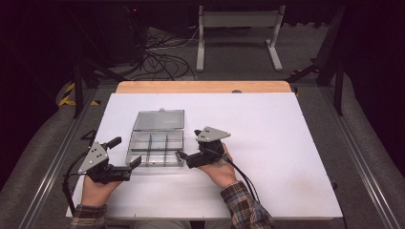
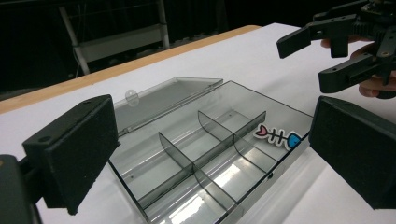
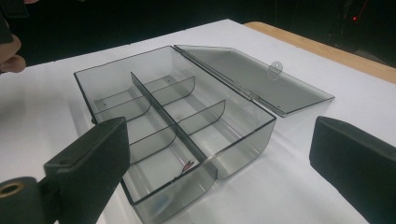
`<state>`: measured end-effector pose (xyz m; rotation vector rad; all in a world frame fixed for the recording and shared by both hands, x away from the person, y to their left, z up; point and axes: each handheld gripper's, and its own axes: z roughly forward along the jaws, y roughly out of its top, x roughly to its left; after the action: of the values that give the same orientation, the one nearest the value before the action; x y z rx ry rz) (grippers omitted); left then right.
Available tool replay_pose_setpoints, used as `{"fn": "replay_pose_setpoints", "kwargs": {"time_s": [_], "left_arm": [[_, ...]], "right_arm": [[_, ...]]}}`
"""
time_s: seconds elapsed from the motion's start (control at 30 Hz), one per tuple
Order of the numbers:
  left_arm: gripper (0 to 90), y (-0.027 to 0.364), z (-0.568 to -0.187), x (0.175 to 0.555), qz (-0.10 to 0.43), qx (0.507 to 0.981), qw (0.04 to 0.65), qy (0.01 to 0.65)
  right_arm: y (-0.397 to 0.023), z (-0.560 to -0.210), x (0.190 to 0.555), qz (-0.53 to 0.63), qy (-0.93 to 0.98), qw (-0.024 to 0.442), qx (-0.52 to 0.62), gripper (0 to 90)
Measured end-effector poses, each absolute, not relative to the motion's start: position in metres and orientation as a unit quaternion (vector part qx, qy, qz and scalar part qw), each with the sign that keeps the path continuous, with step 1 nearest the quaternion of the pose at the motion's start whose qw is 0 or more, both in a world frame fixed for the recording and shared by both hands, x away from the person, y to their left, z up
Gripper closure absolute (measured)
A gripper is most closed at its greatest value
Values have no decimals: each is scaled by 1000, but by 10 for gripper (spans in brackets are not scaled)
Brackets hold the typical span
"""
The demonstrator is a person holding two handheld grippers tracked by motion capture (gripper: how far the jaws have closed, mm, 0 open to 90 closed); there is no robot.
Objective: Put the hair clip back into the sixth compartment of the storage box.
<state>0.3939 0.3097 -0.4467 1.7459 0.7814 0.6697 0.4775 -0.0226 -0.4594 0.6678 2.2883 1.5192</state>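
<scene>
No brand name, label text or other writing can be read on any item. The only marking is a fish-skeleton sticker [image 2: 279,136], pink at the tail and blue at the head, lying in the compartment of the organiser box [image 1: 155,148] nearest the right gripper.

The organiser box is clear plastic, split by a long central divider and curved cross walls into six compartments. It lies on the white table [image 1: 267,143] slightly toward 9 o'clock of centre. Its lid [image 1: 159,119] is swung fully open and lies flat on the table at the 12 o'clock side of the box, latch tab at the far edge.

Left gripper [image 1: 135,162]: held in the left hand [image 1: 95,190] at the 7 o'clock corner of the box, pointing toward 3 o'clock. Jaws stand wide apart; nothing is between the pads.

Right gripper [image 1: 181,155]: held in the right hand [image 1: 220,169] at the 4 o'clock corner of the box, pointing toward 9 o'clock, just beside the box wall. Jaws are spread wide and hold nothing. A plaid sleeve [image 1: 246,205] covers the right forearm.
</scene>
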Motion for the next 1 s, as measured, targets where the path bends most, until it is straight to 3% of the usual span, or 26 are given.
{"fn": "replay_pose_setpoints", "kwargs": {"time_s": [1.0], "left_arm": [[21,306,-448,394,286,734,523,325]], "right_arm": [[-68,-459,475,544,780,176,255,2]]}}
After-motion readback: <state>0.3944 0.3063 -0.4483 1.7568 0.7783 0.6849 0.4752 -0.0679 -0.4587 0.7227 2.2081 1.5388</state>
